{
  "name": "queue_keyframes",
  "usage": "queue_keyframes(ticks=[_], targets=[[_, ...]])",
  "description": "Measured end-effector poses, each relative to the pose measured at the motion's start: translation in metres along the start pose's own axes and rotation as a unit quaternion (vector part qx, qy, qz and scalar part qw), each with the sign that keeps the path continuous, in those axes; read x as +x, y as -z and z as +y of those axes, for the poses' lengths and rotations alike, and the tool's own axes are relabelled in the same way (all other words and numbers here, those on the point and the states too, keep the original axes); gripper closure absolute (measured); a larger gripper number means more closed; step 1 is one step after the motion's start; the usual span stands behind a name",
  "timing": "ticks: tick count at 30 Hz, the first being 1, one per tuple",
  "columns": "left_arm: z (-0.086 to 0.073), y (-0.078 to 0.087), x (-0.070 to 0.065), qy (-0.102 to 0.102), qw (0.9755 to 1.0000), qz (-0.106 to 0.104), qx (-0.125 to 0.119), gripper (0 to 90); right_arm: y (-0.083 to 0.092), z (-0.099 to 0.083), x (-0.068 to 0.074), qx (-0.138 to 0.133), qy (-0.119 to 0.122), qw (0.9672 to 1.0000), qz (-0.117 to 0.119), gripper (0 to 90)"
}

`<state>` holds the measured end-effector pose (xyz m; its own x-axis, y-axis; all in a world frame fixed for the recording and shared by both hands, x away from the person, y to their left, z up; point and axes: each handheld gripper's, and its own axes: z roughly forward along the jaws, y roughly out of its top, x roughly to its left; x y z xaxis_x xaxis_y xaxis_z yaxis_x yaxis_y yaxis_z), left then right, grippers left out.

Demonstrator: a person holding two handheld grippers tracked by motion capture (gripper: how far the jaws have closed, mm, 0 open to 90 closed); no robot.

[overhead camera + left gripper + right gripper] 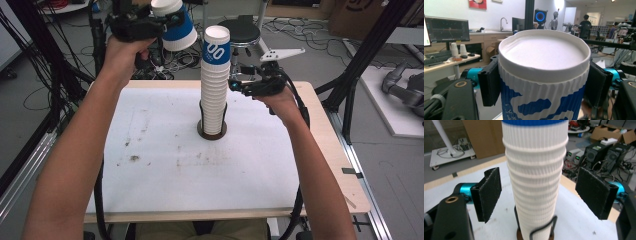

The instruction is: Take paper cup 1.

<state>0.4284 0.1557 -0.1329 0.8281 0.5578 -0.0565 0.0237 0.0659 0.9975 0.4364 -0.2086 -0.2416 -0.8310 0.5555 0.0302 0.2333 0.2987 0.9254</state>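
Cups nest upside down in a tall white ribbed stack [215, 85], top one blue-banded, standing in a black wire holder [212, 131] at the table [150, 165] centre. At three o'clock of it, the right gripper [239, 83] is released, pads clear of the stack's sides. Farther off, at eleven o'clock, the left gripper [167, 22] grasps one inverted blue-and-white cup [175, 22], raised beyond the table's far edge.

My bench [165, 190] has a white, stained top with a wooden edge. A round dark holder [212, 133] stands on it, bearing the stack of cups [215, 95].
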Motion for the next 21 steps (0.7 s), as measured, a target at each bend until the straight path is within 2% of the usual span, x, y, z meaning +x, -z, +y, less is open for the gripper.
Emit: queue_keyframes(ticks=[4, 8, 10, 11, 12, 14, 15, 16, 18, 21], targets=[[-0.019, 0.013, -0.001, -0.003, 0.9998, 0.000, 0.018, 26.8, 0.014, -0.011, 0.000, -0.001, 0.004, 1.0000, -0.001, 20.6], [-0.038, 0.024, -0.006, -0.013, 0.9994, -0.004, 0.033, 26.8, 0.027, -0.033, 0.001, 0.014, 0.006, 0.9999, -0.003, 19.4], [-0.049, 0.030, -0.009, -0.017, 0.9991, -0.003, 0.040, 26.8, 0.030, -0.038, 0.002, 0.016, 0.002, 0.9999, -0.002, 19.3], [-0.055, 0.033, -0.010, -0.018, 0.9989, -0.002, 0.044, 26.7, 0.033, -0.048, 0.002, 0.022, -0.004, 0.9997, -0.001, 17.1], [-0.061, 0.036, -0.011, -0.021, 0.9986, -0.001, 0.049, 26.7, 0.033, -0.048, 0.002, 0.022, -0.004, 0.9997, -0.001, 17.1], [-0.072, 0.042, -0.012, -0.020, 0.9986, 0.002, 0.048, 26.7, 0.037, -0.059, 0.004, 0.021, -0.008, 0.9998, 0.002, 17.0], [-0.084, 0.048, -0.014, -0.019, 0.9985, 0.002, 0.051, 26.7, 0.038, -0.070, 0.008, 0.030, -0.006, 0.9995, -0.006, 17.0], [-0.084, 0.048, -0.014, -0.019, 0.9985, 0.002, 0.051, 26.7, 0.038, -0.070, 0.008, 0.030, -0.006, 0.9995, -0.006, 17.0], [-0.098, 0.055, -0.017, -0.017, 0.9986, 0.001, 0.050, 26.7, 0.039, -0.081, 0.012, 0.040, -0.009, 0.9991, -0.012, 14.8], [-0.116, 0.062, -0.022, -0.015, 0.9985, 0.000, 0.053, 26.7, 0.041, -0.100, 0.019, 0.038, -0.010, 0.9991, -0.018, 14.9]])
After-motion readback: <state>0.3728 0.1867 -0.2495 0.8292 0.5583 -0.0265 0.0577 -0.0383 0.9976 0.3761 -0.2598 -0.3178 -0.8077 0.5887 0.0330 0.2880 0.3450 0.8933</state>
